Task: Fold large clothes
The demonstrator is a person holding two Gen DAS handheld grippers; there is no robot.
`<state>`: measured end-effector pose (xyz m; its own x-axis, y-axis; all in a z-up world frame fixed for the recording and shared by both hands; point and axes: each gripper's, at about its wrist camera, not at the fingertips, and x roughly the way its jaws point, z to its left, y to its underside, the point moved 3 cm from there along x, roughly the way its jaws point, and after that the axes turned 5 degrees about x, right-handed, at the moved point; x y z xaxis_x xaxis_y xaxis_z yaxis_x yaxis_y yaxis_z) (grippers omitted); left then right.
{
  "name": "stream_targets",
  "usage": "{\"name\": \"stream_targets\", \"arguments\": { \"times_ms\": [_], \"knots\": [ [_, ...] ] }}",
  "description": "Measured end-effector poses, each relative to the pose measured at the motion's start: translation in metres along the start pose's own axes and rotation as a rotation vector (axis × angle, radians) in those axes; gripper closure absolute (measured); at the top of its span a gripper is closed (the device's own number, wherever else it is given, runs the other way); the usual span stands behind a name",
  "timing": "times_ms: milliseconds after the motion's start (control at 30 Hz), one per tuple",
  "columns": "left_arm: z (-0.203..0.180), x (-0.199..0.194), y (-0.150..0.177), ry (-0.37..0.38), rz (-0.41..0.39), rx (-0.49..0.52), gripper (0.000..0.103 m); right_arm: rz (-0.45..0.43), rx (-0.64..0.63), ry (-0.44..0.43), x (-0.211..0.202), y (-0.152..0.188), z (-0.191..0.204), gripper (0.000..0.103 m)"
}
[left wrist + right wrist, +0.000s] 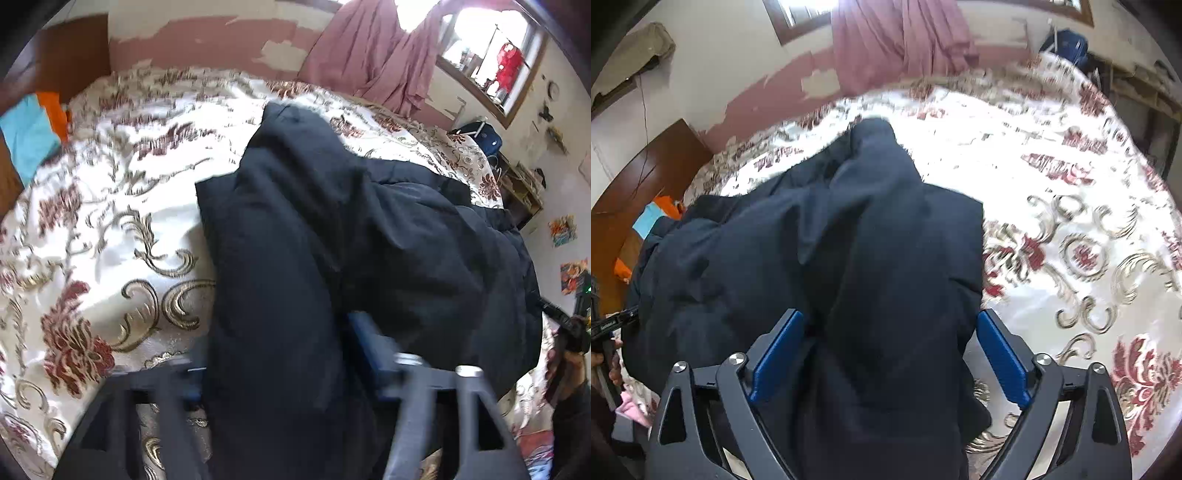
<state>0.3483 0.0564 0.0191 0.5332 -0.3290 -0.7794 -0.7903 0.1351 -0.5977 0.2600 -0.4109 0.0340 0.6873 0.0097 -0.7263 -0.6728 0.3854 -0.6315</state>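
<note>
one dark navy coat (pixel 849 240) on the floral bedspread (pixel 1071 221); two grippers, left gripper (pixel 280 369) and right gripper (pixel 890 350), both spread wide, fabric lying loose between the pads

A bed (pixel 110 229) under a cream bedspread (pixel 1071 229) patterned with dark red flowers and gold scrolls fills most of the room, with a brown wooden headboard (pixel 646 177) at one end. Behind it the wall (pixel 207 40) is white above and pink below, its paint flaking in patches, and a pink curtain (pixel 373 48) hangs bunched beside a wood-framed window (pixel 491 62) that lets in bright daylight. Two colourful pictures (pixel 563 230) are stuck to the side wall.
</note>
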Motion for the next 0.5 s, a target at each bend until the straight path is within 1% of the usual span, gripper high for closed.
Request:
{"name": "stream_targets", "arguments": {
  "times_ms": [33, 67, 133, 167, 200, 300, 367, 500],
  "knots": [
    [-0.002, -0.005, 0.0, -0.01, -0.029, 0.013, 0.008, -0.019, -0.009, 0.009, -0.006, -0.002, 0.002, 0.009],
    [-0.006, -0.013, -0.001, -0.02, -0.075, 0.026, 0.007, -0.042, -0.021, 0.014, -0.012, -0.003, 0.004, 0.008],
    [-0.01, -0.023, -0.002, -0.037, -0.126, 0.026, 0.005, -0.082, -0.037, 0.021, -0.022, -0.003, 0.009, 0.005],
    [-0.012, -0.027, -0.002, -0.047, -0.143, 0.022, 0.001, -0.101, -0.043, 0.02, -0.027, -0.002, 0.011, 0.003],
    [-0.014, -0.032, -0.002, -0.056, -0.17, 0.022, 0.0, -0.116, -0.046, 0.019, -0.03, -0.003, 0.015, 0.003],
    [-0.026, -0.045, 0.001, -0.079, -0.241, 0.041, 0.0, -0.195, -0.078, 0.005, -0.047, 0.005, 0.031, 0.002],
    [-0.039, -0.054, 0.004, -0.107, -0.287, 0.067, 0.0, -0.231, -0.1, -0.003, -0.055, 0.011, 0.042, 0.002],
    [-0.068, -0.072, 0.014, -0.096, -0.36, 0.106, 0.0, -0.305, -0.133, -0.02, -0.071, 0.023, 0.063, 0.002]
  ]
}}
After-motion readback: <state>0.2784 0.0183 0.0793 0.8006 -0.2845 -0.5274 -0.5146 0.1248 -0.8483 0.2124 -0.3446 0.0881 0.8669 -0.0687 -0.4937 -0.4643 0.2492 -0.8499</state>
